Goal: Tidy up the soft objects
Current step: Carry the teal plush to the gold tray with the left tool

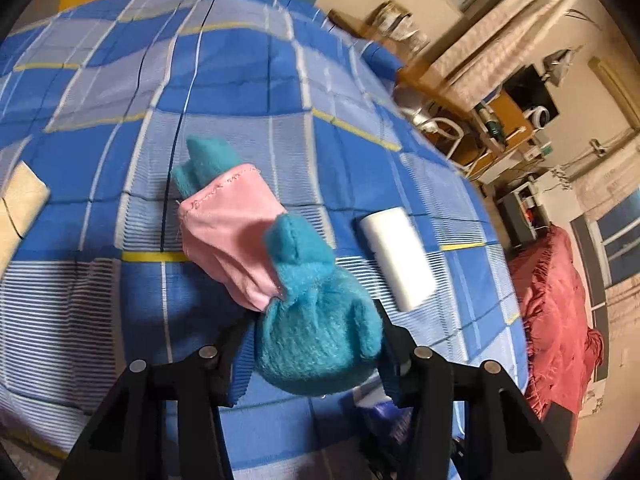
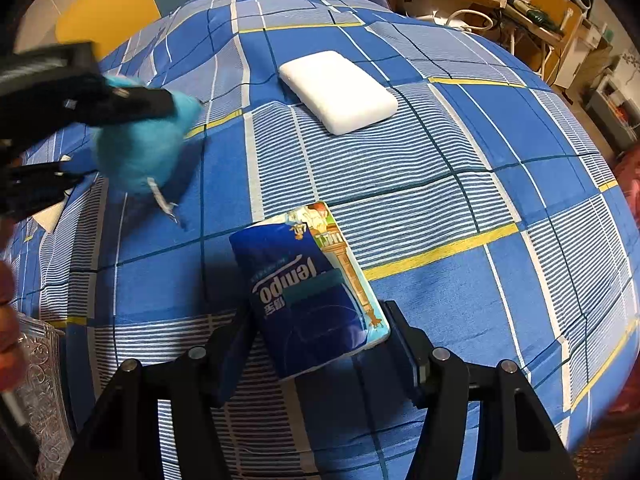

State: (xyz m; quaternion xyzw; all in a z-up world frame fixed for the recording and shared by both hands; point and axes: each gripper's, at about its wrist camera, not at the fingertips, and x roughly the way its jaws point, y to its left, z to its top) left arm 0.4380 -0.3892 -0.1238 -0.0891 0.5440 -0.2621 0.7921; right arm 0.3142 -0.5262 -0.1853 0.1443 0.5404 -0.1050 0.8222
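The left gripper [image 1: 316, 354] has its two black fingers pressed against either side of a teal plush toy's [image 1: 316, 336] round head, jaws about half apart and holding it. The toy's body, dressed in a pink cloth [image 1: 230, 240], stretches away from the fingers across the blue checked bedspread [image 1: 120, 184], with its teal feet at the far end. From the right wrist view the same gripper comes in from the left edge, blurred, with the teal head between its fingers.

The right gripper [image 2: 316, 338] has its fingers set on both long sides of a blue tissue pack [image 2: 316, 292], jaws about half apart and gripping its near end. The pack's far end points away over the bedspread.

Farther out, well apart from both grippers, a white foam block [image 2: 338, 90] lies flat on the bedspread. A patterned clear tray [image 2: 40, 380] shows at the lower left edge of the right wrist view.
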